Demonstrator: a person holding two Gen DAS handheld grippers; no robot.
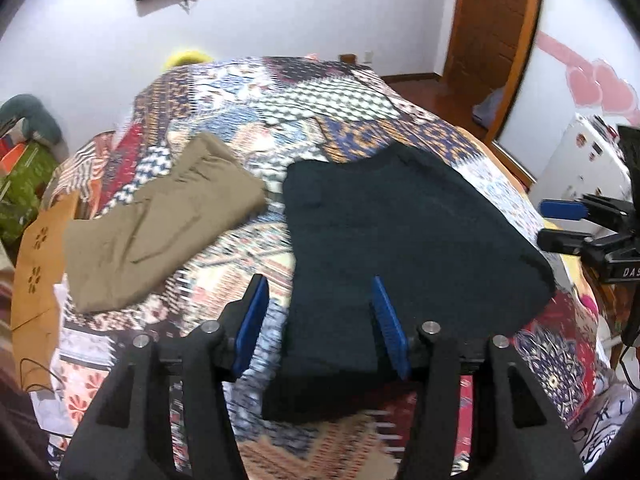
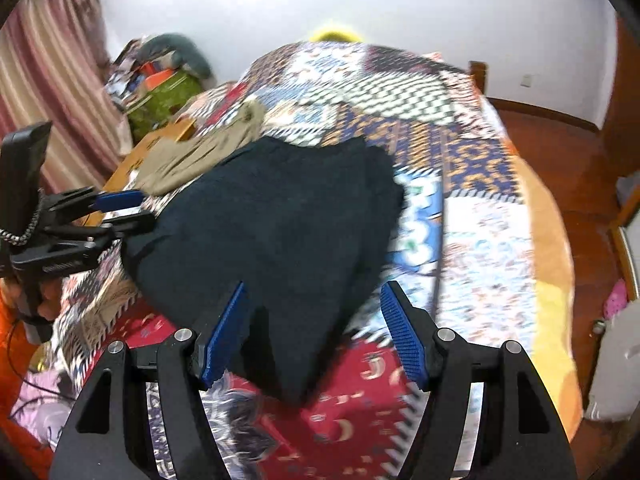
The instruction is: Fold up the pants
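Note:
Dark navy pants (image 1: 400, 240) lie folded flat on the patchwork bedspread (image 1: 280, 92); they also show in the right wrist view (image 2: 280, 220). My left gripper (image 1: 320, 288) is open and empty, hovering over the pants' near left edge. My right gripper (image 2: 314, 292) is open and empty, hovering over the pants' near corner. The right gripper shows at the right edge of the left wrist view (image 1: 560, 224), and the left gripper at the left edge of the right wrist view (image 2: 124, 210). Both stand apart from the cloth.
Folded khaki pants (image 1: 160, 224) lie left of the dark pants, also in the right wrist view (image 2: 200, 148). A brown cardboard box (image 1: 36, 264) sits at the bed's left edge. Clutter and a green bag (image 2: 160, 96) stand beyond. Wooden floor (image 2: 560, 152) lies right.

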